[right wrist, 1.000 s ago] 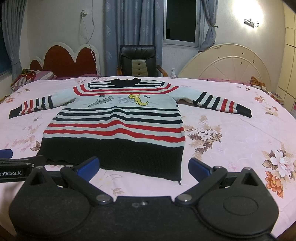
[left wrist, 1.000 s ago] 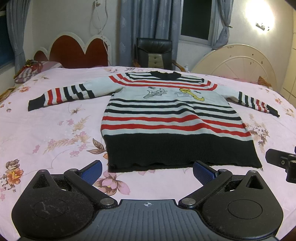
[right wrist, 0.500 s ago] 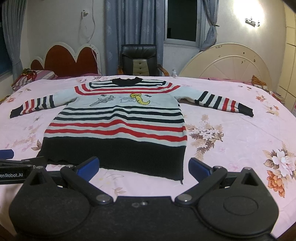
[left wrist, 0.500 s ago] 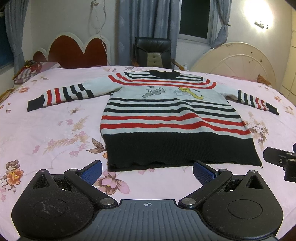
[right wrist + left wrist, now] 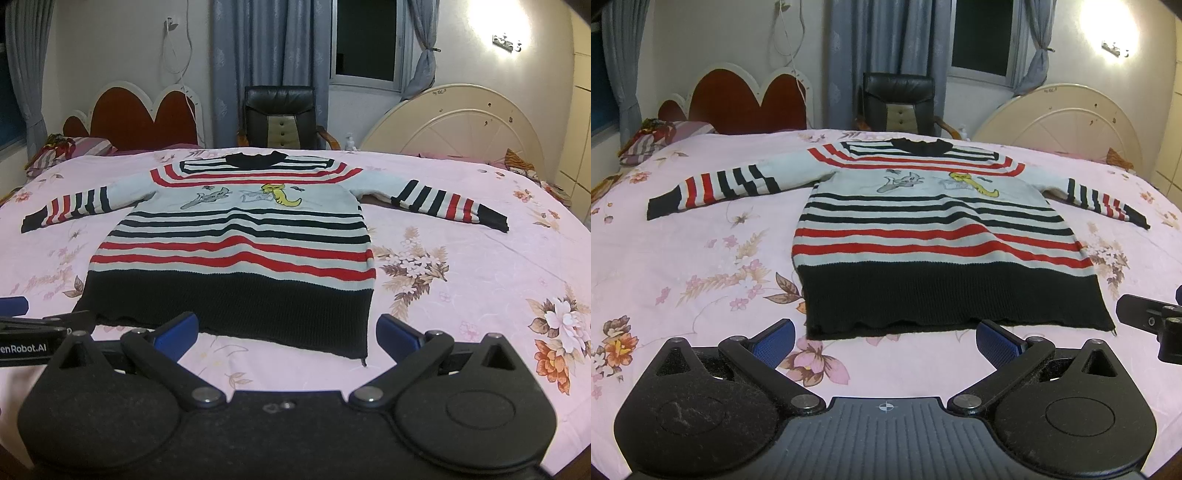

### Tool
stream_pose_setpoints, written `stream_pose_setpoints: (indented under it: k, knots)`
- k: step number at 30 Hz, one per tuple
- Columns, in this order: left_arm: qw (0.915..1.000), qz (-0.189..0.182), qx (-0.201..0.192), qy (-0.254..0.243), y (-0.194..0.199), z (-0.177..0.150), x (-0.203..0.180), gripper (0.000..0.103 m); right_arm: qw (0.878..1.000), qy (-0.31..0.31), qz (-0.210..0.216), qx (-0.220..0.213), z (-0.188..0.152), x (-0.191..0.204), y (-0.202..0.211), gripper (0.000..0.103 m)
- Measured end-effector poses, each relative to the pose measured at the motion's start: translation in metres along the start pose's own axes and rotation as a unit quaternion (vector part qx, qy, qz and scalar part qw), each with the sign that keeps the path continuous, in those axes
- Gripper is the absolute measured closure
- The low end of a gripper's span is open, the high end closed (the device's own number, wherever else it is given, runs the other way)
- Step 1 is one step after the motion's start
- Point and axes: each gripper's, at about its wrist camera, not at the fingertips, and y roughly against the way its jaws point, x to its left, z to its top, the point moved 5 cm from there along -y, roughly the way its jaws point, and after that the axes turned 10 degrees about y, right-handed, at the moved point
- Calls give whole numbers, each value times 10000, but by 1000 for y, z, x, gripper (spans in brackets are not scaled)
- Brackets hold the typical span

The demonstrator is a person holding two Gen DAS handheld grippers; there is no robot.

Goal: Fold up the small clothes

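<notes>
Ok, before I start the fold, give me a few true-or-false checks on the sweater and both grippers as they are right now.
1. The sweater lies flat with both sleeves spread out to the sides. True.
2. The left gripper is shut on the hem. False: its jaws are wide open and hold nothing, just short of the black hem band.
3. The right gripper is open. True.
4. The sweater is already folded in half. False: it is fully spread on the pink floral bedsheet.
5. The collar points toward the grippers. False: the hem is nearest, the collar is at the far end.
</notes>
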Motion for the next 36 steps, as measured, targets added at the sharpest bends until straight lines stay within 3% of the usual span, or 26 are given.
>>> stream_pose_setpoints:
  k: [12, 17, 21, 28, 30, 31, 32, 36]
  knots:
    - [9999, 27, 104, 134, -5, -1, -1, 0, 10000, -32, 25, 31, -5, -4, -2, 1]
    - [9959, -393, 348, 736, -19, 1, -1, 0, 9998, -199, 18, 51, -5, -22, -5, 1]
    - [9971, -652, 153, 349, -35, 11, -24, 0, 9979, -618, 212, -3, -3, -54, -9, 3]
    - [9955, -852, 89, 417, -82, 57, -55, 0, 9907, -1273, -413, -264, 23, -156, -43, 6]
    - [9962, -754, 39, 437, -95, 68, -59, 0, 9859, -1532, -575, -354, 33, -190, -58, 19]
    - [9968, -685, 15, 408, -103, 72, -60, 0, 9827, -1661, -722, -379, 39, -212, -70, 52]
    - [9976, -588, 5, 370, -112, 76, -62, 0, 9797, -1780, -858, -327, 41, -229, -81, 66]
    - [9986, -333, 184, 363, -150, 85, -64, 0, 9563, -2750, -931, -347, 41, -302, -130, 58]
